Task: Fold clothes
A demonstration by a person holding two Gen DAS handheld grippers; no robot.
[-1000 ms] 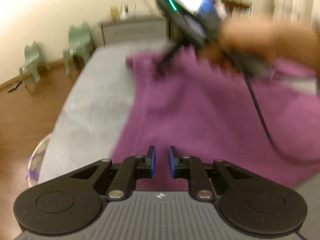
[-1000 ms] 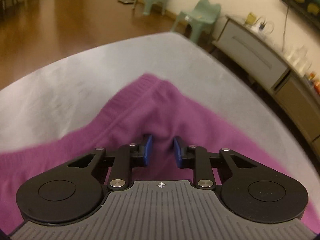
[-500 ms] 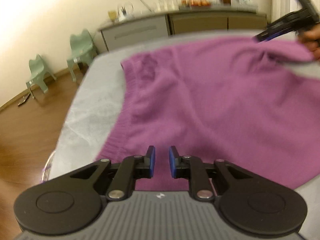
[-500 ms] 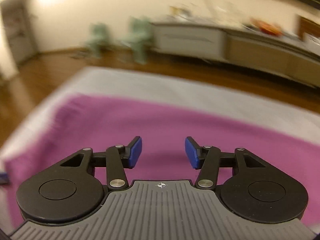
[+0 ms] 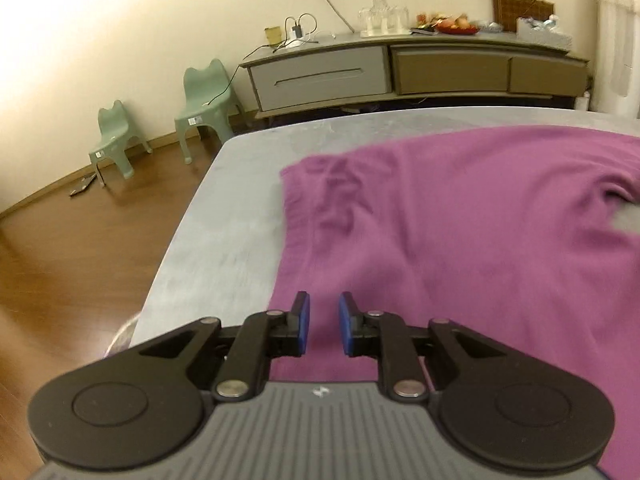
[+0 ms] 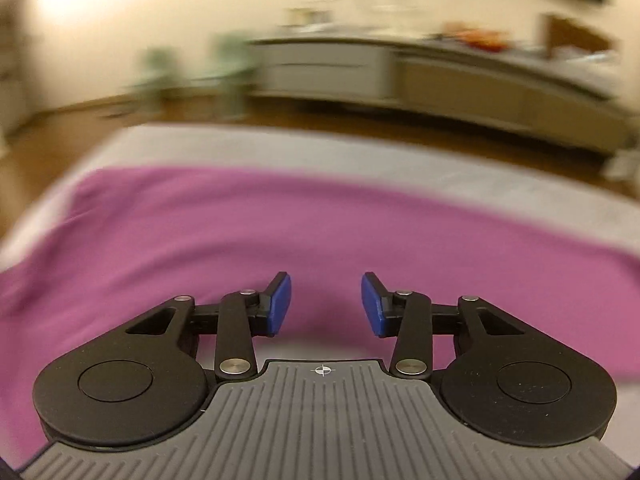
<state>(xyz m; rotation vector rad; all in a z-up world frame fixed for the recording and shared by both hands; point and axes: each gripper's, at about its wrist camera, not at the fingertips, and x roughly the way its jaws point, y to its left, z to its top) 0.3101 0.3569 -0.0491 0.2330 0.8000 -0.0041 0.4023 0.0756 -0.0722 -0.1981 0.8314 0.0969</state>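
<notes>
Grey table (image 5: 224, 220), large, carries the whole scene; both grippers ride over its near part.

Purple sweater (image 5: 460, 240) spread across the table, one layer by the look of it, mostly flat. From the left gripper (image 5: 323, 330) it runs ahead and off to the right; its long axis seems to lie crosswise to the fingers, though the right end leaves the frame. In the right wrist view the sweater (image 6: 320, 232) fills a broad band straight ahead of the right gripper (image 6: 326, 306) and spreads to both sides. That view is smeared, so no edge detail there.

Ribbed hem of the sweater (image 5: 298, 216): runs away from the left gripper, just left of its fingers' line, with bare table beyond it to the left. A rumple sits in the far corner of that edge. A dark opening (image 5: 616, 196), neck or sleeve I cannot tell, lies far right.

Left gripper: blue pads close, a narrow slot between them, cloth showing through the slot. Whether they pinch a fold I cannot tell.
Right gripper: pads well apart, nothing between them, sweater below and ahead.

Judgement: the left gripper is nearer the hem edge, the right nearer mid-body. Any fold turns on that hem line; folded state not evident, stage unclear.

Small: two green stools (image 5: 168, 120) and a sideboard (image 5: 400, 68) beyond the table.
</notes>
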